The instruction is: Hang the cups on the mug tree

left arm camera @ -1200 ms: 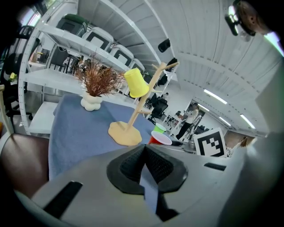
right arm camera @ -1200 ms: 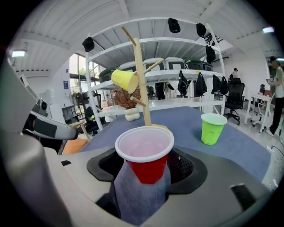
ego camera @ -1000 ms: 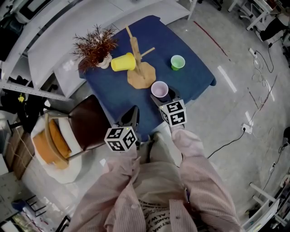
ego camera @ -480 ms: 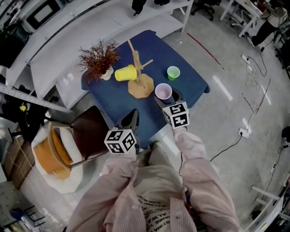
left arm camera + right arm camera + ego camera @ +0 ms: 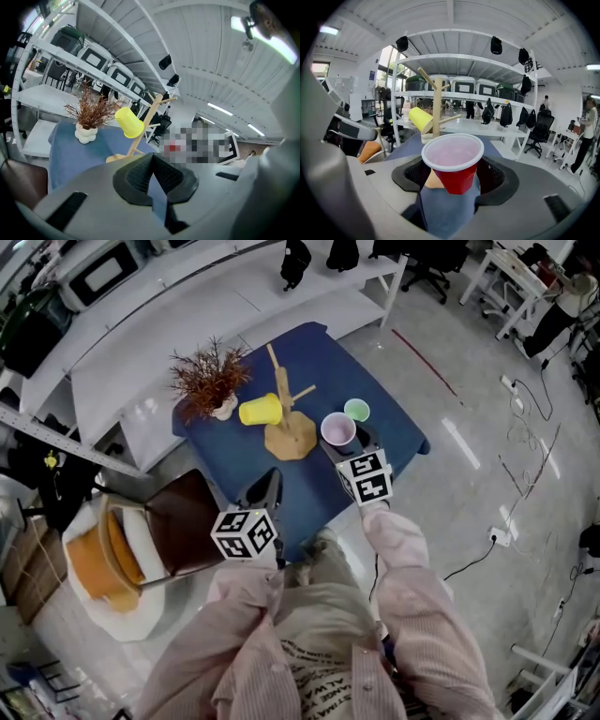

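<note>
A wooden mug tree (image 5: 290, 420) stands on the blue-covered table (image 5: 234, 460), with a yellow cup (image 5: 260, 410) hanging on one of its left pegs. My right gripper (image 5: 343, 440) is shut on a red cup (image 5: 337, 428) with a whitish inside, held upright just right of the tree's base. In the right gripper view the red cup (image 5: 453, 161) sits between the jaws of the right gripper (image 5: 452, 177), with the mug tree (image 5: 437, 107) and yellow cup (image 5: 420, 119) behind it. A green cup (image 5: 356, 410) stands on the table beyond. My left gripper (image 5: 266, 487) (image 5: 152, 163) hovers at the table's near edge, shut and empty.
A dried reddish plant in a white pot (image 5: 212, 382) stands at the table's far left corner. A brown chair (image 5: 183, 514) is beside the table on the left, next to an orange and white stool (image 5: 103, 559). White shelving runs behind; cables lie on the floor at right.
My right gripper has carried the red cup farther over the table, level with the tree's base and close to the green cup. The left gripper has hardly moved.
</note>
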### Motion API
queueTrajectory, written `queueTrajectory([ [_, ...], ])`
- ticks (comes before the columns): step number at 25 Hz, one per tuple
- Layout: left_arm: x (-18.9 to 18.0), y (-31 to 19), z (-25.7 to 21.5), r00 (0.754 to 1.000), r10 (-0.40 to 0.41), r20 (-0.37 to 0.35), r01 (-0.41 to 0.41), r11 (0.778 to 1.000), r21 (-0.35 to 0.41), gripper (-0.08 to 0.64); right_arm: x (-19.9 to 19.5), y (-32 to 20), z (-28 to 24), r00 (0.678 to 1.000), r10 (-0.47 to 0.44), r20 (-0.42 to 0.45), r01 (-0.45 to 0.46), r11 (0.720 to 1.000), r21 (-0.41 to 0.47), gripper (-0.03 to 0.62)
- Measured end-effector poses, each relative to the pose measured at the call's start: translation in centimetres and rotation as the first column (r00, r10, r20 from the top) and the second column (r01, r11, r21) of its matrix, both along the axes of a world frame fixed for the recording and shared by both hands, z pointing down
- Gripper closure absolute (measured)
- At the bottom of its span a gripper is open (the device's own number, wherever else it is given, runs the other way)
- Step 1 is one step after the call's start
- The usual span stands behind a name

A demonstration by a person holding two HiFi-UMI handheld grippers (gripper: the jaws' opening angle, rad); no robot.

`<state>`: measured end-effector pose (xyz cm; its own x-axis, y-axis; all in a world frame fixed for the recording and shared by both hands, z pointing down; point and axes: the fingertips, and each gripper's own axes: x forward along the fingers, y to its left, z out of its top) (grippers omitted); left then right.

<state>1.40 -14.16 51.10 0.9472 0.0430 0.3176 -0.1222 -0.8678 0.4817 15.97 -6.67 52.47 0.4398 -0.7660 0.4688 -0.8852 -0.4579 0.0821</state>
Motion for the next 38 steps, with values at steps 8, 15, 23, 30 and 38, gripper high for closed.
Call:
queueTrajectory([
  [8,3.1,-0.2,-1.4,0.997,-0.075,-0.020,0.075,0.997,0.002,0.561,3.6,-1.5,-1.3,0.993,-0.114,-0.029,0.113,0.992,-0.054,0.291],
  [15,4.4,-0.8,-1.8,0.990,-0.138,-0.018,0.138,0.990,0.008,0.561,5.5,-3.2,-1.4,0.978,-0.203,-0.049,0.197,0.975,-0.098,0.293],
  [23,4.7,-1.6,-2.1,0.978,-0.208,-0.027,0.209,0.978,0.012,0.561,6.7,-5.0,-0.9,0.937,-0.330,-0.117,0.295,0.924,-0.244,0.295],
  [30,4.3,-1.6,-2.4,0.962,-0.270,-0.047,0.271,0.963,0.006,0.561,6.2,-6.5,-1.2,0.873,-0.452,-0.181,0.373,0.860,-0.348,0.295],
  [38,3.4,-1.4,-2.5,0.946,-0.317,-0.064,0.317,0.948,-0.009,0.561,4.9,-7.7,-1.6,0.786,-0.568,-0.244,0.426,0.783,-0.453,0.293],
])
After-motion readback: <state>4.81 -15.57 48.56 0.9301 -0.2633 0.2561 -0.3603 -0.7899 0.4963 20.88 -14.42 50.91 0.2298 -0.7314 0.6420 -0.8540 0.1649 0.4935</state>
